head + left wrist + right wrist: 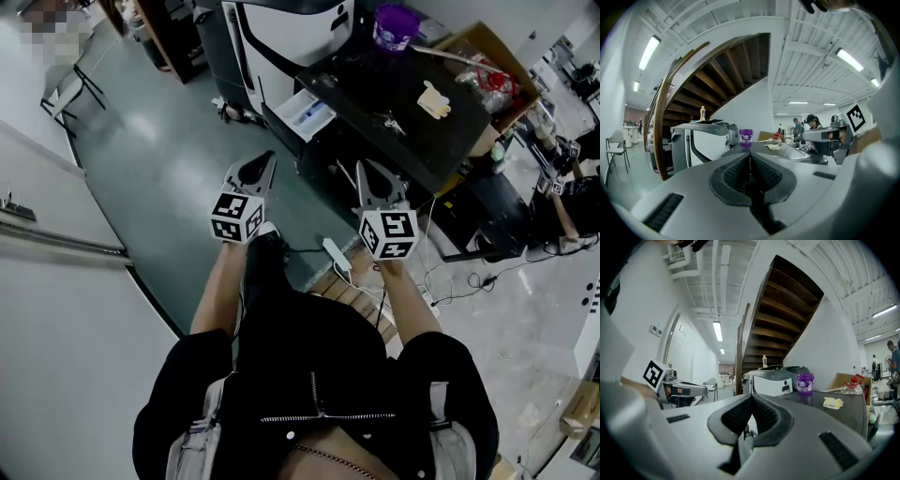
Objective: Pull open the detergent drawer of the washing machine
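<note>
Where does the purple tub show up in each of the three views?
Head view: purple tub at the top edge, right of centre.
Left gripper view: purple tub near the centre of the picture.
Right gripper view: purple tub right of centre.
Shared landmark: white machine, left of the tub in every view.

Workshop room with white walls (693, 352) and a glossy grey-green floor (159, 159). A dark wooden staircase (787, 301) climbs overhead toward a white ribbed ceiling (811, 61), which is lit by long fluorescent tubes (650, 49). A folding chair (616, 145) stands on open floor near one wall. A black table (366, 89) stands well apart from it.
</note>
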`<state>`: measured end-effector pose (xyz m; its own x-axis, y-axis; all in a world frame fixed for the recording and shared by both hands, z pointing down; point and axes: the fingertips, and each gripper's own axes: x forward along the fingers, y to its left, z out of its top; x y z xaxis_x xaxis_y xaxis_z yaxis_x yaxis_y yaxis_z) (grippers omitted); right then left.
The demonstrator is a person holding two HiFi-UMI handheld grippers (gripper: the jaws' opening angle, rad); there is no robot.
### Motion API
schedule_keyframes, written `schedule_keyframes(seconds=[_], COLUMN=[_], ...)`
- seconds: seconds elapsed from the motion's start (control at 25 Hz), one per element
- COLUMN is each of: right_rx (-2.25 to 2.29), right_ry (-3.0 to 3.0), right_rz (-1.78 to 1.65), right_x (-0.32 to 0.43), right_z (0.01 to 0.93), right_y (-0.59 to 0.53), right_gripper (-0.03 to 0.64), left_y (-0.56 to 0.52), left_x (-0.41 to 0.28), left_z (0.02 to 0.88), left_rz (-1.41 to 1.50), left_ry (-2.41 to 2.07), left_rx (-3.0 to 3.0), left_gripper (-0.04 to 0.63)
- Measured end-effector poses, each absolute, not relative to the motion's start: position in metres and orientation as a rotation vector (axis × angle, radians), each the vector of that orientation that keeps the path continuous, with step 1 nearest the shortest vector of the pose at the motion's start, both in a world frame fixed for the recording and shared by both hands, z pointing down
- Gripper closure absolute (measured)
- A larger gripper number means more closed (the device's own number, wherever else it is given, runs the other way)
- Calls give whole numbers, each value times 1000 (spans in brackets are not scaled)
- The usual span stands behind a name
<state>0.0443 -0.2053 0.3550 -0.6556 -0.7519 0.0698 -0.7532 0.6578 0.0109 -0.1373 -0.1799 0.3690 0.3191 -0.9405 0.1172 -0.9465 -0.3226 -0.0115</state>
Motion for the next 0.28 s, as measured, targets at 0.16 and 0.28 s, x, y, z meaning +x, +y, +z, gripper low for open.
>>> schedule_keyframes(seconds=[0.16, 0.28], right_rx=[1275, 1277], right_ry=[-2799, -2800], right_rz=[30, 33], right_x=[41, 39], right_z=[354, 355], right_y=[-205, -205], right_gripper=[615, 615], left_y=[-180, -180], left_x=[-141, -144], left_z=[370, 370], left_rz=[155, 150], left_ry=[-1790, -1792], left_rx=[2500, 2500], left_gripper=[572, 572])
